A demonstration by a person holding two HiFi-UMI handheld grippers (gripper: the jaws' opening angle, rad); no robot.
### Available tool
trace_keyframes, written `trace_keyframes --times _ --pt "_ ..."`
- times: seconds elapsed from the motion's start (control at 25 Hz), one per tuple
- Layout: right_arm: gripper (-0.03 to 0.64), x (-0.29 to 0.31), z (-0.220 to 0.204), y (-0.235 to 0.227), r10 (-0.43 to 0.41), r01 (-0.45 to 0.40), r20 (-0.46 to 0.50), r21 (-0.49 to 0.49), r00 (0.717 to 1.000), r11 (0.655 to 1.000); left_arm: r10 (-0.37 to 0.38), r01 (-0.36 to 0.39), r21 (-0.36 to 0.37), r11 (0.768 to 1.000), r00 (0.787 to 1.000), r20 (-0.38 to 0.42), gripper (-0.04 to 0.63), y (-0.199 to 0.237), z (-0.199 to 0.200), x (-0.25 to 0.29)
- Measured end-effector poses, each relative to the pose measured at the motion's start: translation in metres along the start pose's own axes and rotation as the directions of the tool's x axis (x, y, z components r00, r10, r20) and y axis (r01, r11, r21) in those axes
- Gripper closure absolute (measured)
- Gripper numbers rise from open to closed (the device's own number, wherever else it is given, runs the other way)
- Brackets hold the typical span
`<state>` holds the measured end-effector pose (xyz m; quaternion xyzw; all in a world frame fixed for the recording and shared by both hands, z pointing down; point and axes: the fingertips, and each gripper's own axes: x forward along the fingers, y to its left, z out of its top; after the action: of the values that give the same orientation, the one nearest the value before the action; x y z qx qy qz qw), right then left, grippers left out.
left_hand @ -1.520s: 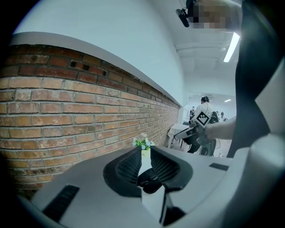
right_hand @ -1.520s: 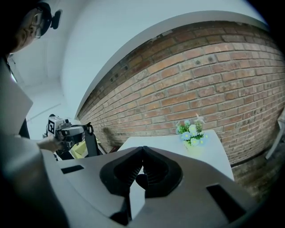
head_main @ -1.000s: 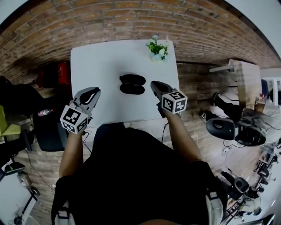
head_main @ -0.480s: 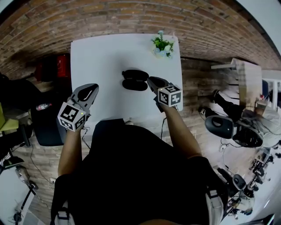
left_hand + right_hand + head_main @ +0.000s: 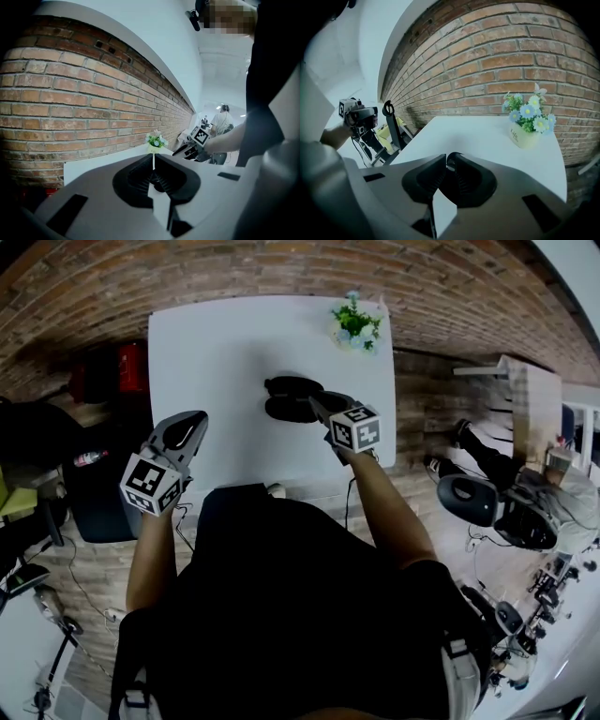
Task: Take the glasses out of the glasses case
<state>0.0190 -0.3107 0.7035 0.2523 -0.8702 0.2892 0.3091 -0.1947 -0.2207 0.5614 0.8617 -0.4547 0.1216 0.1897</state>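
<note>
At the left of the head view, the left tool (image 5: pixel 192 418) hangs over the near-left edge of the white table (image 5: pixel 216 352). Its jaws are clenched on nothing, and it is well apart from the glasses case (image 5: pixel 284 397). The case lies just right of the table's centre and reads as two dark lobes, one behind the other. The right tool (image 5: pixel 315 402) has its tip at the case's right end, with its jaws pressed together and nothing visibly between them. A small flower pot (image 5: pixel 356 324) stands in the upper right corner of the table.

I see two likely risks:
- A clenched right tool arriving at the case would probably nudge it across the smooth table rather than take hold, since nothing steadies its far side.
- If the right tool opens only once it is in contact, it could flip or skid the case.

The glasses themselves cannot be made out. It is also unclear whether the two lobes are an open case or a lid and base stacked. The right gripper view shows no case beyond a faint dark edge at the jaw tips, so actual contact cannot be confirmed. The person's body hides the near table edge.
</note>
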Motion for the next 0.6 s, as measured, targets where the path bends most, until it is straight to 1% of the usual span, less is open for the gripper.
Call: trace_keyframes --times 0.24,0.44,0.6 --pt "0.54 0.019 -0.01 -0.004 0.001 -0.002 -0.05 -0.02 0.999 1.0 0.003 -0.003 -0.014 1.0 1.0 -0.013 0.575 0.009 -0.007 0.002" --pt "0.53 0.038 -0.025 -0.011 -0.012 0.003 -0.111 -0.076 0.994 0.997 0.007 -0.008 -0.03 1.0 1.0 -0.022 0.575 0.015 -0.014 0.003" --pt "0.526 0.051 -0.033 -0.016 -0.014 -0.002 -0.138 -0.115 0.99 0.993 0.017 -0.018 -0.041 0.999 0.999 -0.031 0.575 0.023 -0.019 0.003"
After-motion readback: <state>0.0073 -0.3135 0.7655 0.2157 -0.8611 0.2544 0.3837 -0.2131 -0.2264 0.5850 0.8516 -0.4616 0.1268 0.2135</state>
